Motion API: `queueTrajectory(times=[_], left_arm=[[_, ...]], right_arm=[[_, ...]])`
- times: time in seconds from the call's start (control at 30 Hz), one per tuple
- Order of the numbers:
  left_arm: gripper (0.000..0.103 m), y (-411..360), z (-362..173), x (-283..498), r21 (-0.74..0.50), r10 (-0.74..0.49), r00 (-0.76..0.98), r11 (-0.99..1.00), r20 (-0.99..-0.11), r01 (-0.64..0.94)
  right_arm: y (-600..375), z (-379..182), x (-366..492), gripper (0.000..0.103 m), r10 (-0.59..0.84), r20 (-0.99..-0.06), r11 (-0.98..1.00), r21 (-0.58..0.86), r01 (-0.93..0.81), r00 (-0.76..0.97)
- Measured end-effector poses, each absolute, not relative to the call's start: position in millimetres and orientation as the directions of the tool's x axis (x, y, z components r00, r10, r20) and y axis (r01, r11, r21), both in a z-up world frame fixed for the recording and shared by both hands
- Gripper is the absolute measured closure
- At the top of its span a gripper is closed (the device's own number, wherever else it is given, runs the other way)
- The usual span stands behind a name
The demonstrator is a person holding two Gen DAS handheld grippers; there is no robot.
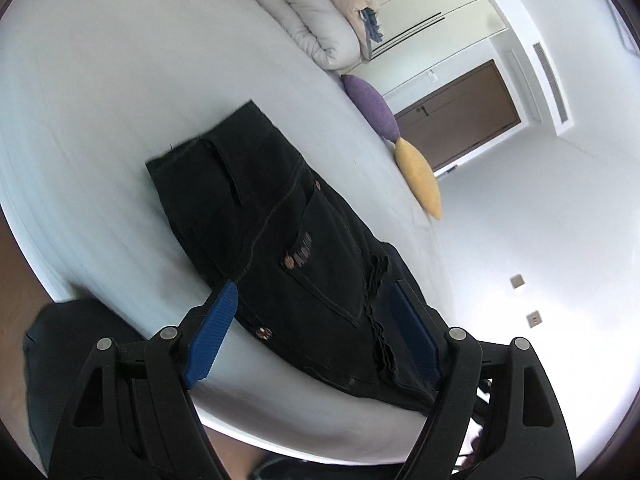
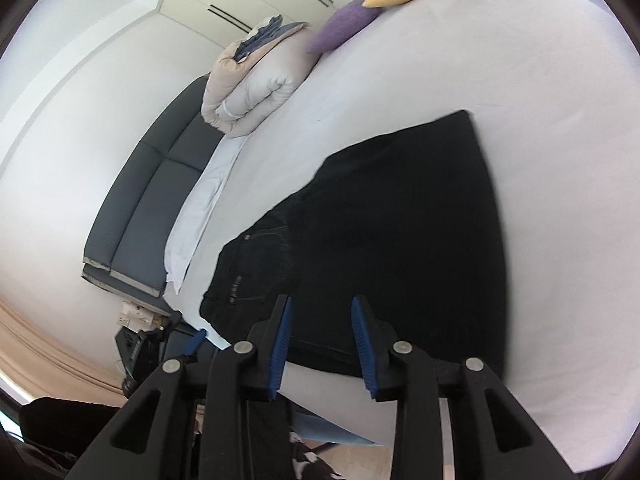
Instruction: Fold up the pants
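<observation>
Black denim pants (image 1: pixel 280 224) lie folded on a white bed (image 1: pixel 100 100), with a back pocket, copper rivets and a frayed hem showing. My left gripper (image 1: pixel 316 292) is open, its blue pads wide apart over the near end of the pants, holding nothing. In the right wrist view the pants (image 2: pixel 400 216) spread as a dark flat shape on the bed (image 2: pixel 560 160). My right gripper (image 2: pixel 322 304) is open with a narrower gap, just above the near edge of the pants, empty.
A rolled beige and white duvet (image 1: pixel 320 16) lies at the far side of the bed, with a purple cushion (image 1: pixel 372 104) and a yellow cushion (image 1: pixel 420 176) along the edge. A dark grey headboard (image 2: pixel 148 184) and a white pillow (image 2: pixel 200 216) show in the right wrist view.
</observation>
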State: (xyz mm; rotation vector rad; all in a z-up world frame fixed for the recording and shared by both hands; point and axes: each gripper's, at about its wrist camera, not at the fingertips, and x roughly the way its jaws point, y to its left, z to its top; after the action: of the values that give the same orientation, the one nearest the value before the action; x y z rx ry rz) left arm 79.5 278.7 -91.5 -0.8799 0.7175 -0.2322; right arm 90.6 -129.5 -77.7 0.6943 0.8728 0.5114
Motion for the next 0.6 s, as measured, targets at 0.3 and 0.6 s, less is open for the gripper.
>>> queueTrajectory(times=[0.3,0.6], left_arm=[[0.026,311.7,-108.5,68.4,-0.817,-0.42,0.78,0.542,-0.464,-0.194],[0.026,358.5,-148.0,80.6,-0.879,-0.435,0.785,0.387,-0.44,-0.278]], right_arm=[[-94.4,-105.0,160.0,0.069,0.707,-0.531,0.626,0.777,-0.066,0.467],[-80.7,-135.5,152.2,0.077,0.704,-0.588,0.648,0.762,-0.02,0.399]])
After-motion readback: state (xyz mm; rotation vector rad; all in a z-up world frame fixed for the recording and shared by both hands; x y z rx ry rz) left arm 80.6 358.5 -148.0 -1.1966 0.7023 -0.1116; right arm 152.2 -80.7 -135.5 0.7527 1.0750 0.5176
